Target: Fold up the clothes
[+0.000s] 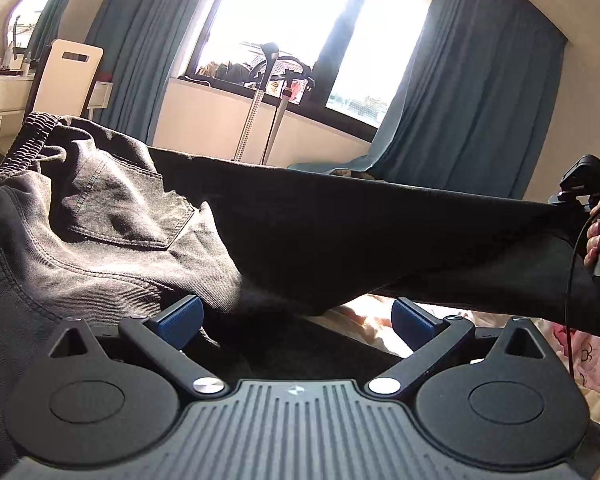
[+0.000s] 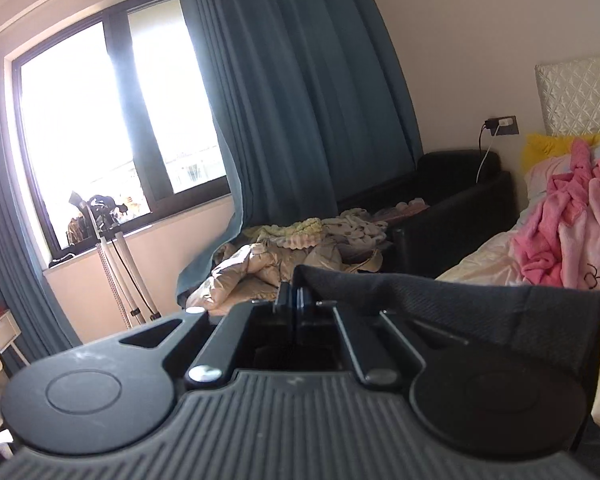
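A pair of dark grey jeans lies on the bed, with the waistband and back pocket at the left. One leg is stretched taut to the right, lifted off the bed. My left gripper is open, with its blue pads on either side of the crotch area of the jeans. My right gripper is shut on the hem of the jeans leg, which drapes over its right side. The right gripper also shows in the left wrist view, held by a hand.
A bed with a cream sheet holds pink clothes and a yellow pillow. A black sofa with a clothes pile stands by blue curtains. A white chair stands far left.
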`<state>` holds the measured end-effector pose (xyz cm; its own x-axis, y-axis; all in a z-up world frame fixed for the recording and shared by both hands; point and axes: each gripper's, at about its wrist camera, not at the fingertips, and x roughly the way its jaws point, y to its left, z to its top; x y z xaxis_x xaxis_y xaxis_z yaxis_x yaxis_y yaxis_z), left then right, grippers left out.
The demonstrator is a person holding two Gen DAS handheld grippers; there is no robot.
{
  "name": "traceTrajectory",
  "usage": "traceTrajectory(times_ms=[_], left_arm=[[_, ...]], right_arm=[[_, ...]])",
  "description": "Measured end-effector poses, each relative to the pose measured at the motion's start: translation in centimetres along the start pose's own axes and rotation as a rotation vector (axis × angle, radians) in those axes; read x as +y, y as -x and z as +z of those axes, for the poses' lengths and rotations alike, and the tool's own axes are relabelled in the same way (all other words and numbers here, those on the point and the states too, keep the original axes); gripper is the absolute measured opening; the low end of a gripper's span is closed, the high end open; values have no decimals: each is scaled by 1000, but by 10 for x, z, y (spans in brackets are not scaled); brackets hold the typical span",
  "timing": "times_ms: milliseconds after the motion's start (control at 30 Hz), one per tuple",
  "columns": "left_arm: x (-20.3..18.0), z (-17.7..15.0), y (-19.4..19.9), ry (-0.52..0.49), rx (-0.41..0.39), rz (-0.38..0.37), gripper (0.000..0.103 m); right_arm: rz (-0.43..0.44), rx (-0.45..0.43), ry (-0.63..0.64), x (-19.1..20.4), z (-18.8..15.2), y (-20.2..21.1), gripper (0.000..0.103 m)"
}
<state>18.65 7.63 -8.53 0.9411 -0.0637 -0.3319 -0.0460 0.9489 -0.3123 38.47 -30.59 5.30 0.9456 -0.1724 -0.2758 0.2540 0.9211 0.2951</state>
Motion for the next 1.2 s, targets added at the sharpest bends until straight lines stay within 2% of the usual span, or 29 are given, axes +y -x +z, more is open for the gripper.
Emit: traceTrajectory(times_ms=[100,167,233,267,367,500,567,633,667,733,800,867,900,933,1000,1067,1200], left_arm=[[-3,-7,-13,-23,26,-10,101],[-1,-14,-26,-13,56,-16,101],[-1,-19,-38,-13,93,-12,101],[0,-21,-43,-7,109,-11,101],[3,-25,-54,17,156,-11,101],[7,-25,-50,45,169,-20,101],[7,-23,-44,51,157,-19,101],[6,-20,-39,49,145,-19,101],[5,-20,-37,48,144,-20,101],[4,-19,-34,46,142,-22,101],[2,-19,-33,41,148,-24,101],[1,-21,-32,34,153,-23,101],[1,-22,-33,32,158,-22,101],[0,-23,-34,30,163,-22,101],[1,-25,-34,32,170,-22,101],[0,-28,-37,18,175,-17,101],[-2,-29,-37,5,163,-34,101]], right_arm=[[-77,154,-9,-33,-29,-58,9],[-117,200,-32,-56,-53,-77,18],[-109,238,-51,-71,-72,-71,50],[-105,256,-61,-79,-82,-69,53],[-93,312,-89,-102,-110,-61,52],[-125,441,-199,-131,-146,-29,54],[-182,426,-253,-143,-157,-5,62],[-230,390,-285,-152,-163,14,75],[-227,391,-315,-157,-167,20,75],[-156,445,-394,-166,-177,22,75],[-97,500,-421,-163,-184,15,75],[-45,490,-430,-158,-183,6,71],[-25,487,-428,-155,-181,1,57],[-25,495,-399,-151,-177,-6,16],[-51,518,-305,-143,-167,-19,11],[-80,487,-247,-140,-148,-28,11],[-138,322,-194,-147,-79,-44,10]])
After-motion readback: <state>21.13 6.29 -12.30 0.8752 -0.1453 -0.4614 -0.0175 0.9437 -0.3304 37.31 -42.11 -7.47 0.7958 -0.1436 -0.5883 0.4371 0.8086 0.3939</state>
